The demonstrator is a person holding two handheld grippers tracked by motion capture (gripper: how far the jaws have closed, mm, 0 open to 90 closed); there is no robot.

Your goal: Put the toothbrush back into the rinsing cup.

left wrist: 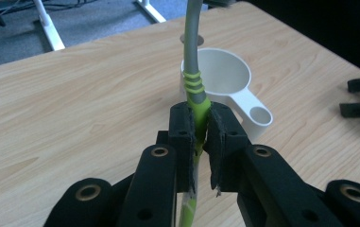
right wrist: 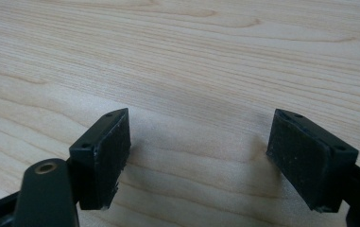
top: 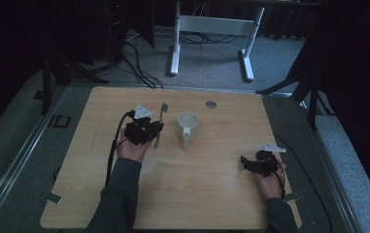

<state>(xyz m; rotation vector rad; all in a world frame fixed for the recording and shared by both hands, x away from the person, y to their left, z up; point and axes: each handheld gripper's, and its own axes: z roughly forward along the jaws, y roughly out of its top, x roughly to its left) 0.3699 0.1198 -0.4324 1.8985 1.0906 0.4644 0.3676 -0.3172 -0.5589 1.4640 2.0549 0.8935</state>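
Note:
A green and grey toothbrush point(left wrist: 195, 90) is clamped by its green handle between the pads of my left gripper point(left wrist: 200, 124). In the high view that left gripper point(top: 156, 129) sits left of a white mug point(top: 188, 125), and the toothbrush point(top: 161, 116) points away across the table with its bristle head at the far end. The white mug point(left wrist: 225, 75) stands upright just beyond the toothbrush, its handle toward the near side. My right gripper point(right wrist: 199, 142) rests low over bare wood with its jaws wide apart and nothing between them. In the high view the right gripper point(top: 244, 162) is at the near right of the table.
The wooden table point(top: 221, 194) has a small round grey disc point(top: 211, 104) near its far edge. Beyond the table stand a white desk frame point(top: 211, 29) and cables on grey carpet. A cable trails from each gripper.

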